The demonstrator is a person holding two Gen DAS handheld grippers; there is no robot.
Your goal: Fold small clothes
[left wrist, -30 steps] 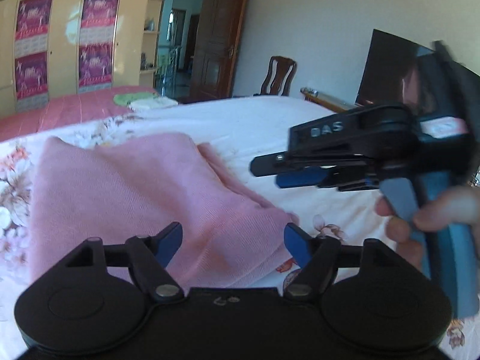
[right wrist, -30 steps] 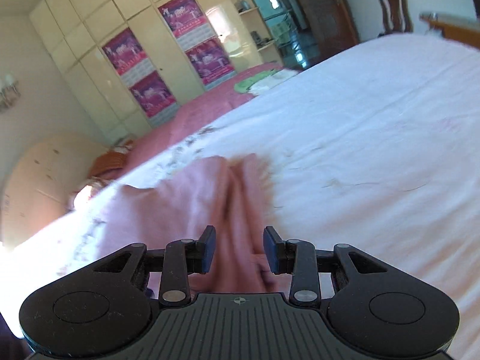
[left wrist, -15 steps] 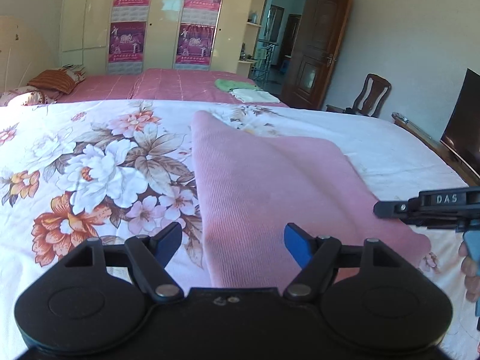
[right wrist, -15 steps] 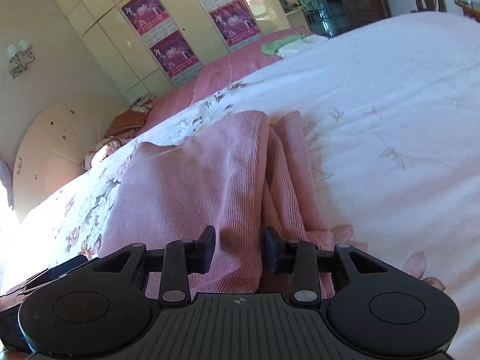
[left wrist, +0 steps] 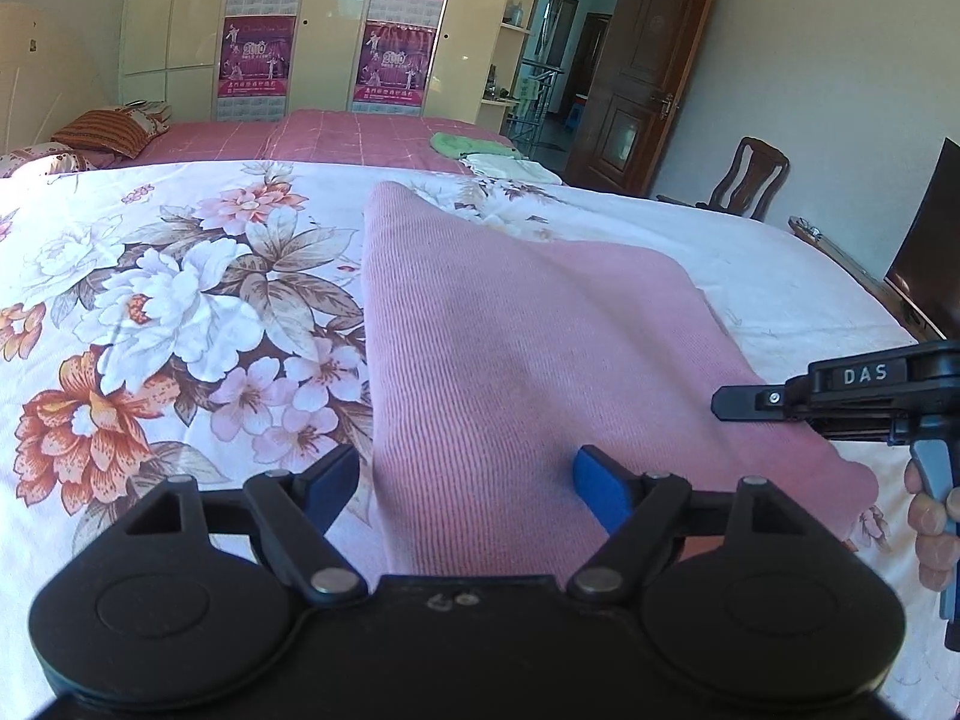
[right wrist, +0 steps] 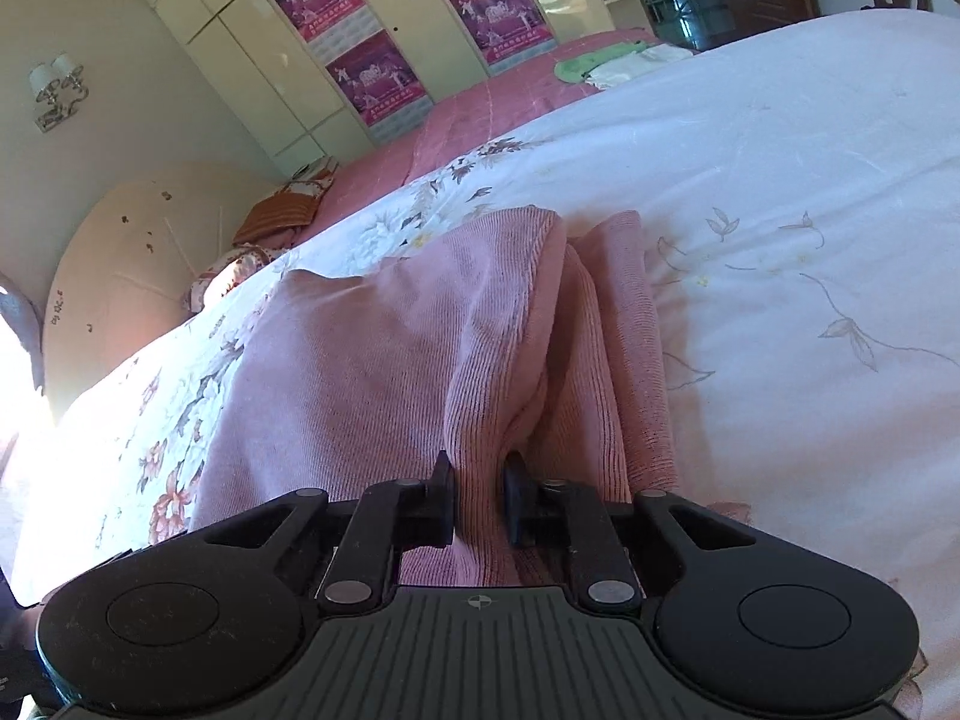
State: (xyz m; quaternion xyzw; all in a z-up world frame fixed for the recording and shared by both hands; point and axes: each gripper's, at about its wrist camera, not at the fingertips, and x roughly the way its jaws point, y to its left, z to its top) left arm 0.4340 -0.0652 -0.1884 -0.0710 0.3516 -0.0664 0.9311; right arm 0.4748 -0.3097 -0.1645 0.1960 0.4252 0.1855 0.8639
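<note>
A pink ribbed garment (left wrist: 510,330) lies folded on the floral bedsheet (left wrist: 150,312). My left gripper (left wrist: 465,468) hovers low over its near edge. Its blue-padded jaws are wide and still opening, gripping nothing, with the cloth lying beneath them. My right gripper (right wrist: 478,480) is closing on a raised fold of the garment (right wrist: 360,372), and its pads pinch the cloth at the near right corner. In the left wrist view the right gripper's fingers (left wrist: 756,402) reach in from the right edge, held by a hand (left wrist: 930,516).
Behind the floral bed stands a second bed (left wrist: 360,141) with a pink cover, bearing green and white folded cloths (left wrist: 474,147). A wardrobe with posters (left wrist: 258,48) lines the back wall. At right are a wooden chair (left wrist: 756,180) and a dark screen (left wrist: 930,252).
The right gripper's jaws closed from a wider gap onto a fold of the pink garment and sank toward it. The left gripper swung across the garment and its jaws spread a little wider.
</note>
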